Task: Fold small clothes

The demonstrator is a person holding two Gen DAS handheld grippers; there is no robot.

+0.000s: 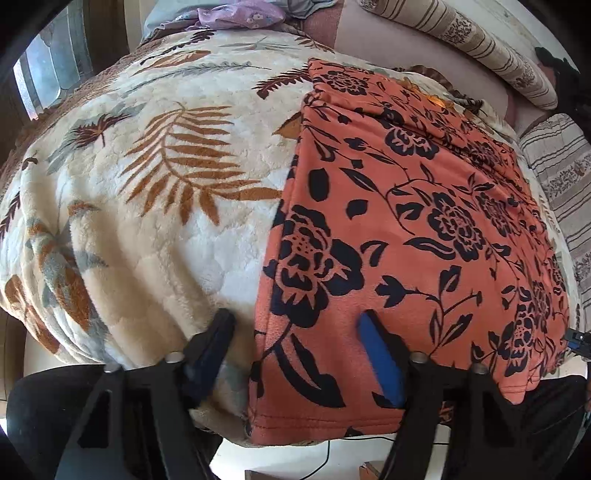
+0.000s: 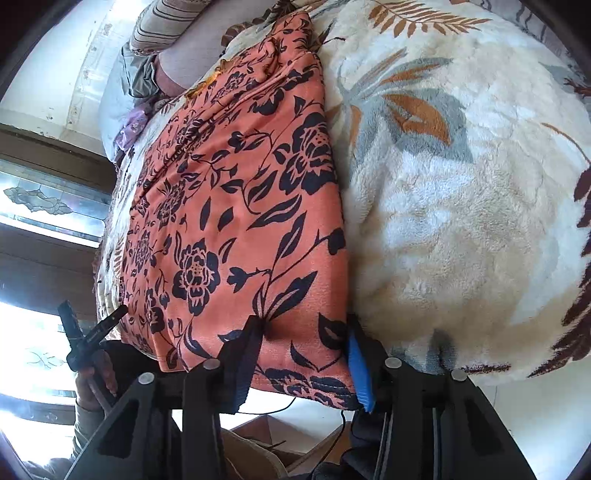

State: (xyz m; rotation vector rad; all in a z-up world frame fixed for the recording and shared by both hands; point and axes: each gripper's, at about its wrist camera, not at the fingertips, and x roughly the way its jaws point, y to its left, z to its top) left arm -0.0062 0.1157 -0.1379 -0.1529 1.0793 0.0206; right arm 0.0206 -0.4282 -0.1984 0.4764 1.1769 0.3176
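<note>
**Both jaws at the near hem of the orange cloth**

I see the cloth (image 1: 413, 206), orange with black flowers, lying spread flat on the blanket (image 1: 155, 206) that covers the bed. It runs straight ahead of both jaws, its near hem hanging just over the bed's edge.

My left gripper (image 1: 299, 332) has its jaws wide. The cloth's near left corner sits between them: the left finger (image 1: 214, 343) is over bare blanket just outside the cloth's left edge, and the right, blue-padded finger (image 1: 380, 354) lies on top of the orange fabric. The jaws are not closed on anything.

My right gripper (image 2: 304, 338) also has its jaws spread, about as wide as the near right corner of the cloth (image 2: 236, 206). The left finger (image 2: 243, 354) presses on the fabric a little in from the corner, where a small dimple shows; the blue-padded right finger (image 2: 360, 369) stands just at the cloth's right edge, touching it, with blanket (image 2: 461, 221) beyond. I cannot tell whether any fabric is pinched there; the gap reads as open.

In the right view the left gripper (image 2: 94, 325) shows far to the left of these jaws, at the cloth's other near corner, with the hand (image 2: 99, 373) holding it.

Beyond the cloth, ahead of the left jaws, lie striped pillows (image 1: 480, 40) and a purple garment (image 1: 240, 14).
</note>
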